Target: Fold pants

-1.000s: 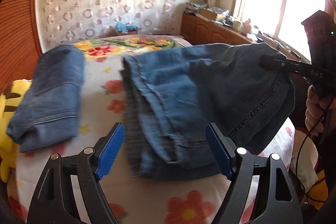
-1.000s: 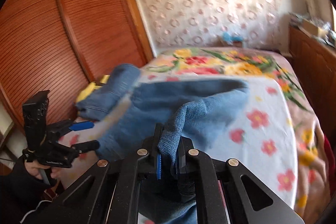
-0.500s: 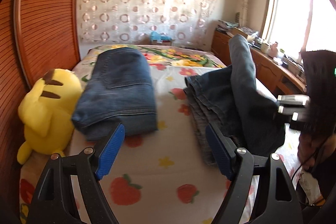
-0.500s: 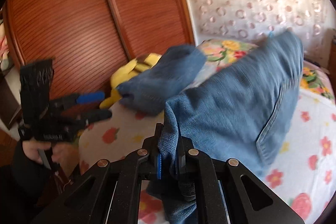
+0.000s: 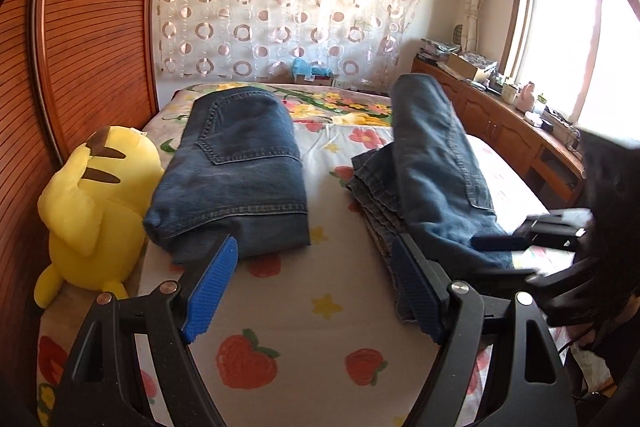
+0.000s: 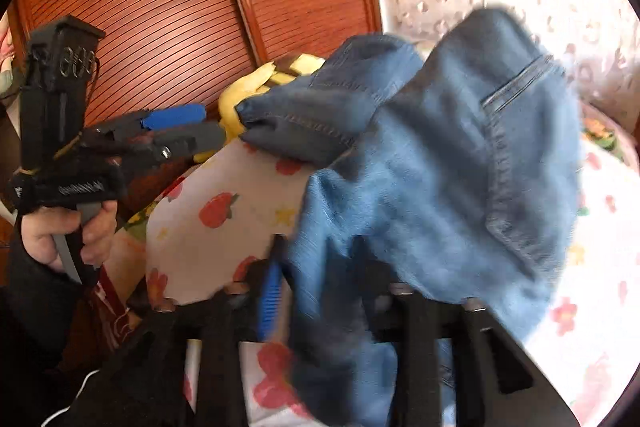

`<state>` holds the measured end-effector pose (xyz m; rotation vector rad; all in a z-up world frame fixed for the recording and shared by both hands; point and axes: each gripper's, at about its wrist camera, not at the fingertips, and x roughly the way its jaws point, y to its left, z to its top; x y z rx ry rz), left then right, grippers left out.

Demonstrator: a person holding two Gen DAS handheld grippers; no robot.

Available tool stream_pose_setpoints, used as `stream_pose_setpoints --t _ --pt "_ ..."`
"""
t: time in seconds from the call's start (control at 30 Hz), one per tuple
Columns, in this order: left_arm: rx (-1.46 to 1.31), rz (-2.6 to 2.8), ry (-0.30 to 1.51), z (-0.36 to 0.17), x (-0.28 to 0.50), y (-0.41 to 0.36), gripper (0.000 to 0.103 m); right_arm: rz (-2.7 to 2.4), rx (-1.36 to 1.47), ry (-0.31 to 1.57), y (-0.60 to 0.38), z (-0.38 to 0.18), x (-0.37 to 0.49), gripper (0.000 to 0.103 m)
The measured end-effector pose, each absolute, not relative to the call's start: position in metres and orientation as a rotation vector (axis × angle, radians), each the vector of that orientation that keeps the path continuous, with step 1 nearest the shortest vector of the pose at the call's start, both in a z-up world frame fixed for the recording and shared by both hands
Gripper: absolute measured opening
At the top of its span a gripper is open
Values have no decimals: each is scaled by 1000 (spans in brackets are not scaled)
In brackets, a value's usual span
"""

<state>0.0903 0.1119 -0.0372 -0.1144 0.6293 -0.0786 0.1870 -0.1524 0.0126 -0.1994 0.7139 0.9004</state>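
Observation:
The blue jeans I am folding lie on the right of the bed, one half lifted over the stacked legs. They fill the right wrist view. My right gripper has its jaws parted a little around the denim edge, blurred; it also shows at the right edge of the left wrist view. My left gripper is open and empty above the bedsheet, left of the jeans. It appears in the right wrist view.
A second folded pair of dark jeans lies on the left of the bed. A yellow plush toy sits by the wooden wardrobe. A wooden cabinet runs under the window.
My right gripper swung the lifted jeans half over the stack and its jaws have begun to part. My left gripper pulled back to the left, staying open.

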Motion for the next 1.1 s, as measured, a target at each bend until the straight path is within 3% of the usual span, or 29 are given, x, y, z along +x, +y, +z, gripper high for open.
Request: stream_pose_setpoints --t 0.13,0.27,0.53,0.6,0.7,0.87,1.1 --pt "-105 -113 633 -37 95 97 80 845 -191 642 -174 28 184 49" --pt "-109 -173 647 -40 107 75 80 708 -203 594 -195 34 213 65" --pt "-92 -230 736 -69 121 47 80 587 -134 645 -179 17 306 66" --pt "-102 -235 760 -77 120 46 80 583 -108 670 -173 17 324 71" --pt "-125 -244 786 -88 119 47 75 600 -70 727 -173 13 350 78" --pt "-173 -260 800 -98 115 49 73 606 -49 803 -171 -3 383 80" --pt "-229 -310 804 -104 111 48 53 691 12 883 -178 -21 394 80"
